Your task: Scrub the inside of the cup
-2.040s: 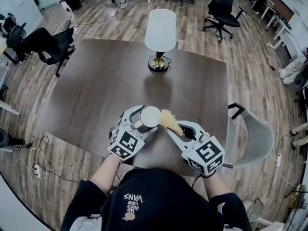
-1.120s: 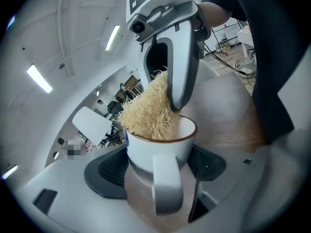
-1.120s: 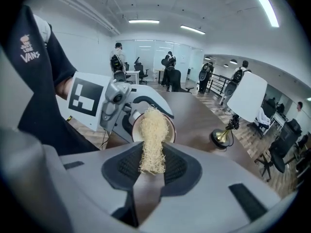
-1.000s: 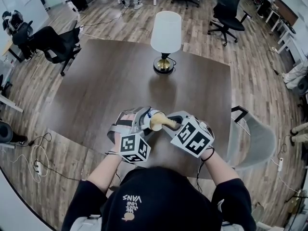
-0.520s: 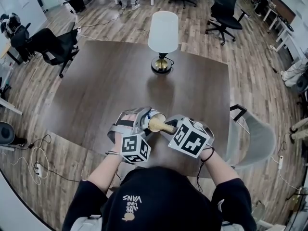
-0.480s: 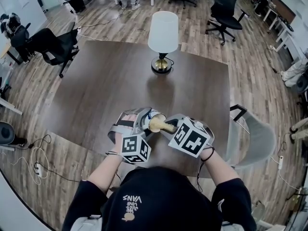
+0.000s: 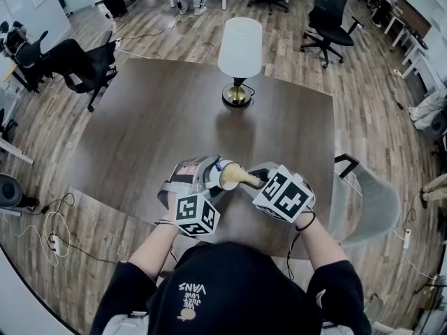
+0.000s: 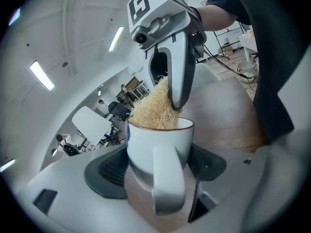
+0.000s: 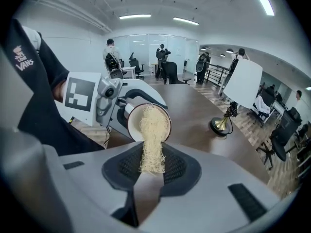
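Scrubber [image 8: 150, 113] end hidden inside the cup [image 8: 158, 147]

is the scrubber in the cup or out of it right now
In. In the right gripper view the scrubber reaches past the rim of the cup, its fibres inside the mouth.

The cup [image 8: 158, 144] is glossy white glazed ceramic, the scrubber [image 9: 153, 144] coarse dry fibre, the left tool [image 8: 156, 165] and right tool [image 9: 149, 159] smooth matt grey plastic with dark textured pads [image 9: 176, 168], the counter [image 7: 154, 131] dark satin wood grain, and the lamp base [image 7: 236, 95] polished brass-like metal.
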A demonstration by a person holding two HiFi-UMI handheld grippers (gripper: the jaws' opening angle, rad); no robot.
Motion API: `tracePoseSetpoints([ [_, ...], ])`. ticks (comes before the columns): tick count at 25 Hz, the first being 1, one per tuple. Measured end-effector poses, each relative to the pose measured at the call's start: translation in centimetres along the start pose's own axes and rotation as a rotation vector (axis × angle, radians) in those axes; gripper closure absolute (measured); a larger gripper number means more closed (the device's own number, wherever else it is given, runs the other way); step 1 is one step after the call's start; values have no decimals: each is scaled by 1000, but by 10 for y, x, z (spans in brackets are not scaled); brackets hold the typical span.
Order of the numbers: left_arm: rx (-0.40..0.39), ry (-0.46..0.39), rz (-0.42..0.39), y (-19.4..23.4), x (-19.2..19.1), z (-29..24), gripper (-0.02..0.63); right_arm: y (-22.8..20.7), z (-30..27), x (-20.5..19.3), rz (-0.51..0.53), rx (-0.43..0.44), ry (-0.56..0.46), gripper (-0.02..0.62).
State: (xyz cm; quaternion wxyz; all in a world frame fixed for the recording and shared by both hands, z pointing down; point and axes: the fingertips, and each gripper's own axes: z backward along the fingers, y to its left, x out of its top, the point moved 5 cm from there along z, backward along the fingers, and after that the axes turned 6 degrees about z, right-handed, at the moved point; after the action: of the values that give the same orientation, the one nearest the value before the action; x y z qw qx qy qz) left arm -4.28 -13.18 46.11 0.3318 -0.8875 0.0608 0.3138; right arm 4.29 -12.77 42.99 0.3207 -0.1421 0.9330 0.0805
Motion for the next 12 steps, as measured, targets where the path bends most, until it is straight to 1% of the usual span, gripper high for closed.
tracePoseSetpoints([
  [3, -4, 10, -17, -2, 0, 0, 219, 15, -3, 0, 33, 65, 27, 511],
  [5, -9, 14, -43, -5, 1, -1, 219, 23, -4, 3, 51, 88, 37, 511],
  [7, -15, 11, -50, -8, 3, -1, 219, 23, -4, 7, 48, 86, 28, 511],
  [9, -14, 3, -34, -9, 3, 0, 219, 18, -3, 7, 25, 66, 1, 511],
  [12, -10, -8, -6, -9, 1, 1, 219, 7, -2, 4, -47, 18, -73, 510],
])
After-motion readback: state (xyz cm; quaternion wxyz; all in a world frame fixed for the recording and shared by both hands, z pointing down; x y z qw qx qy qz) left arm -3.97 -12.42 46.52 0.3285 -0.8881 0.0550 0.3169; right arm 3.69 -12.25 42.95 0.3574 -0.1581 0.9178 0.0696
